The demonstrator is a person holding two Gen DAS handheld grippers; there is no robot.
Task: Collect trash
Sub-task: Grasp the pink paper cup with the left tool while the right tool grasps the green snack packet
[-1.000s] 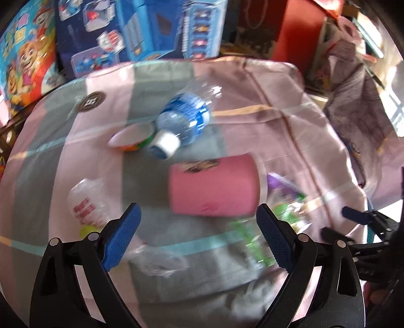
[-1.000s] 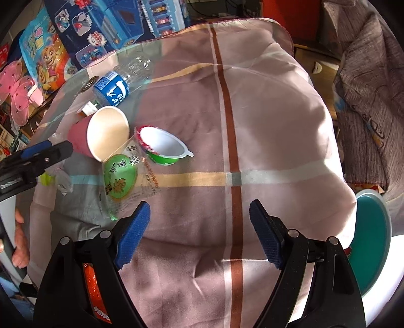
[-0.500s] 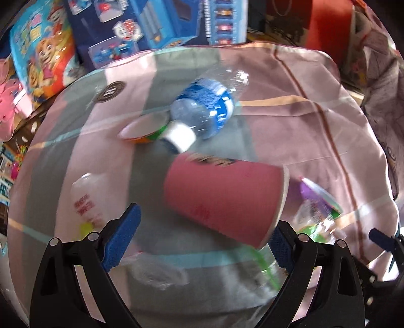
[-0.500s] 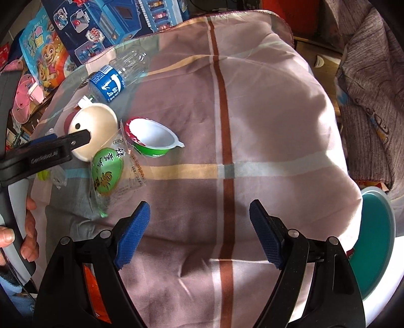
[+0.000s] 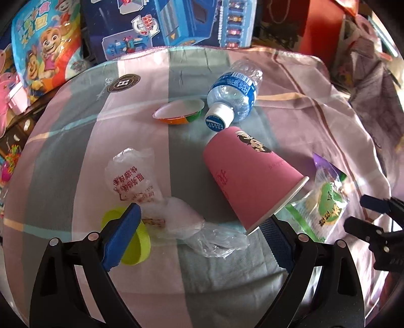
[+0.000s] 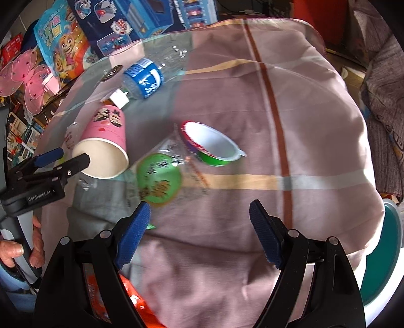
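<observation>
Trash lies scattered on a striped pink-and-grey cloth [image 5: 227, 272] over a rounded surface. Left gripper [image 5: 199, 233]: jaws spread wide, nothing pinched; its right pad sits just under the rim of a pink paper cup [image 5: 248, 174] lying on its side, mouth toward the camera's right; whether pad and rim touch cannot be told. Its left pad overlaps a yellow-green lid [image 5: 133, 246]. Between the pads lies crumpled clear plastic film [image 5: 202, 232], adjoining a clear wrapper with red print [image 5: 133, 176]. Beyond the cup: a capped water bottle with blue label [image 5: 233, 92] on its side, white cap just beside the cup's base, and an orange-green shallow cup [image 5: 180, 114] just left of the cap. Right of the pink cup: a clear packet with a green round label [image 5: 325, 201]. Right gripper [image 6: 199, 236]: jaws spread, empty, over bare cloth near that packet. In the right wrist view a green-and-red bowl-shaped cup [image 6: 212, 146] lies tilted, touching the packet's far edge. Toy boxes [image 5: 176, 22] stand behind.
</observation>
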